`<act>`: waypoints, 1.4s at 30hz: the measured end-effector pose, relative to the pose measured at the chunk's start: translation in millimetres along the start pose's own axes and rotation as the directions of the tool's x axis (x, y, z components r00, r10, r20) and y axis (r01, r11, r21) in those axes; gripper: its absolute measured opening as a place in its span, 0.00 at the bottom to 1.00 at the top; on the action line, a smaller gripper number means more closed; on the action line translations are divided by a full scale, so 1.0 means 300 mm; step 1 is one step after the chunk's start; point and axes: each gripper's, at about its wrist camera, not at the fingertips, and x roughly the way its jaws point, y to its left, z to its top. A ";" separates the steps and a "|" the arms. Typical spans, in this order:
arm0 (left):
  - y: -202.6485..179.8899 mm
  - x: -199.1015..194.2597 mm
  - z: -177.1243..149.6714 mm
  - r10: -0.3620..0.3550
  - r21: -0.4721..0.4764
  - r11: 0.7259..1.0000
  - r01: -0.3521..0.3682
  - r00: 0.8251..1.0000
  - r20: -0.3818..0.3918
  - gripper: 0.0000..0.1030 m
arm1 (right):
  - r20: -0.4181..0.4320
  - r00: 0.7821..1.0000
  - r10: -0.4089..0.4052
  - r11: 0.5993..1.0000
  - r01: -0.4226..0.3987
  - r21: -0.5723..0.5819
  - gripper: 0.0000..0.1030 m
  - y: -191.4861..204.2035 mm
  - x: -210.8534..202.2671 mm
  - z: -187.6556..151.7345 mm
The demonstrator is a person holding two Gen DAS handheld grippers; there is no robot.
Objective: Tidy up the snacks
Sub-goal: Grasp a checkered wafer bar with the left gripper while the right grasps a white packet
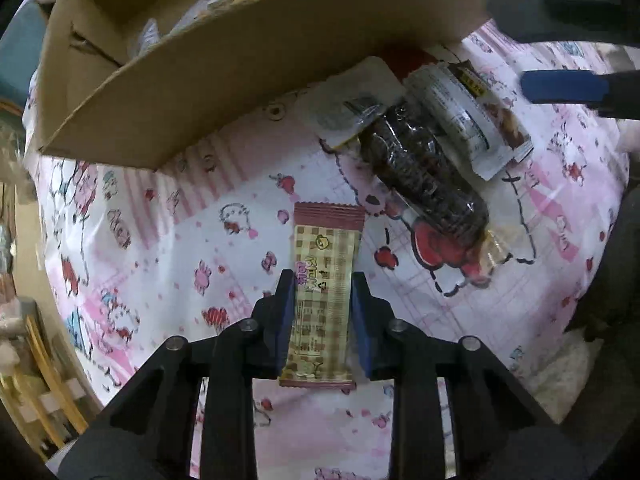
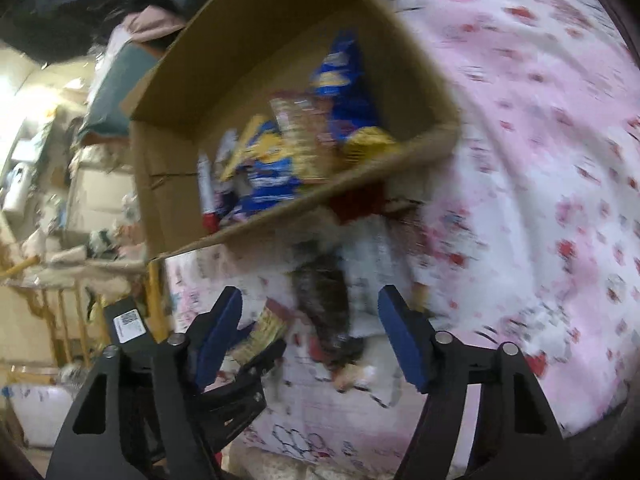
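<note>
My left gripper [image 1: 323, 284] is shut on a cream and maroon checked snack bar [image 1: 326, 264] and holds it over the pink patterned cloth [image 1: 160, 240]. Beyond it lies a pile of snacks: a dark clear-wrapped packet [image 1: 420, 172], a white wrapped bar [image 1: 460, 116] and a flat white packet [image 1: 352, 100]. A cardboard box [image 1: 224, 68] stands behind. My right gripper [image 2: 310, 312] is open and empty, above the dark packet [image 2: 324, 296]. The box [image 2: 176, 184] holds several blue and yellow snack bags [image 2: 280, 152]. The right wrist view is blurred.
The right gripper's fingers [image 1: 560, 88] show at the upper right of the left wrist view. The left gripper [image 2: 240, 368] shows at the lower left of the right wrist view. Wooden furniture [image 2: 52, 280] and clutter stand off the cloth's left edge.
</note>
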 end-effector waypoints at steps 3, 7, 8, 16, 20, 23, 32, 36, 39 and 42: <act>0.040 -0.044 -0.028 0.025 -0.063 0.998 -0.023 0.999 0.025 0.22 | -0.087 0.996 -0.017 0.995 0.009 -0.095 0.70 0.066 0.103 0.043; 0.131 -0.092 -0.068 0.003 -0.261 0.965 0.012 0.998 0.059 0.22 | -0.134 0.977 -0.164 0.979 0.145 -0.140 0.71 0.085 0.212 0.043; 0.158 -0.107 -0.077 -0.002 -0.317 0.948 0.026 0.997 0.074 0.22 | -0.123 0.966 -0.229 0.964 0.207 -0.168 0.71 0.090 0.225 0.038; 0.306 -0.159 -0.132 0.007 -0.481 0.874 0.065 0.989 0.147 0.22 | -0.058 0.896 -0.440 0.859 0.402 -0.318 0.85 0.133 0.345 0.002; 0.343 -0.177 -0.107 0.028 -0.499 0.865 0.062 0.985 0.171 0.22 | 0.019 0.855 -0.519 0.764 0.473 -0.439 0.96 0.182 0.419 -0.058; 0.391 -0.149 -0.119 0.025 -0.505 0.860 0.069 0.984 0.178 0.22 | 0.065 0.851 -0.521 0.751 0.494 -0.438 0.96 0.191 0.430 -0.076; 0.390 -0.145 -0.125 0.040 -0.494 0.868 0.055 0.983 0.181 0.22 | 0.082 0.883 -0.463 0.784 0.451 -0.428 0.50 0.239 0.377 -0.112; 0.392 -0.160 -0.137 0.055 -0.511 0.859 0.047 0.982 0.182 0.22 | 0.039 0.916 -0.400 0.838 0.382 -0.389 0.47 0.235 0.336 -0.139; 0.407 -0.157 -0.146 0.062 -0.521 0.853 0.041 0.982 0.178 0.22 | 0.025 0.929 -0.369 0.860 0.351 -0.371 0.42 0.227 0.299 -0.145; 0.420 -0.159 -0.155 0.063 -0.531 0.846 0.043 0.982 0.180 0.22 | 0.031 0.944 -0.328 0.877 0.316 -0.363 0.39 0.217 0.223 -0.166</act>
